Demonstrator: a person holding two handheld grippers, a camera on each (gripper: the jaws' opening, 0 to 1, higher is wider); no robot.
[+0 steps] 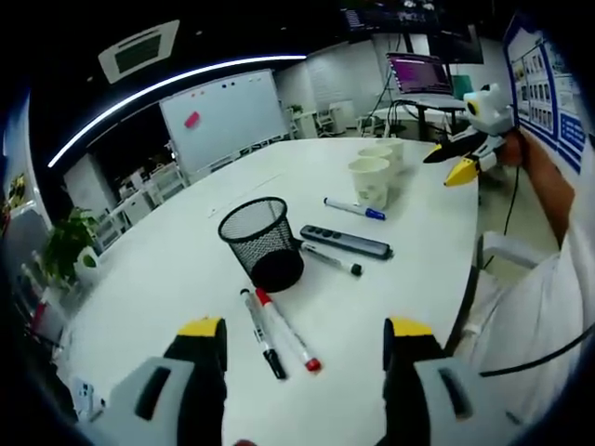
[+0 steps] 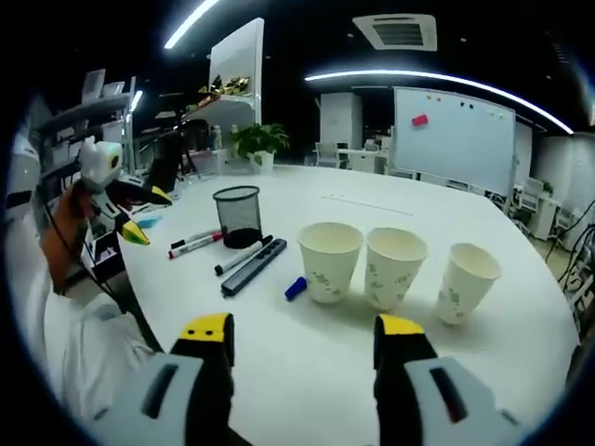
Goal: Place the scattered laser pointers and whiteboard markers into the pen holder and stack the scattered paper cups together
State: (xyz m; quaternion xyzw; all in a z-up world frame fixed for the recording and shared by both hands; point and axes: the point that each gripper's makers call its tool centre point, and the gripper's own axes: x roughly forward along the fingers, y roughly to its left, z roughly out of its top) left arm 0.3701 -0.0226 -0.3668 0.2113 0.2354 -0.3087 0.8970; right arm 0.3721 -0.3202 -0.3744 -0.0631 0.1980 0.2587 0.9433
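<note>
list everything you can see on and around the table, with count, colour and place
pen holder: 1, black mesh, upright mid-table
markers: 4; red-capped and black-capped side by side in front of the holder, black-capped beside the holder, blue-capped near the cups
laser pointer: 1, dark grey, lying by the holder
paper cups: 3, white, upright in a row
table: 1, white
whiteboard: 1, white, background
plant: 1, green, beyond the table's far edge
left gripper: open, empty
right gripper: open, empty

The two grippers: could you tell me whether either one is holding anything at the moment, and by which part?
Nothing is held: the left gripper and right gripper both stand open and empty above the table.
</note>
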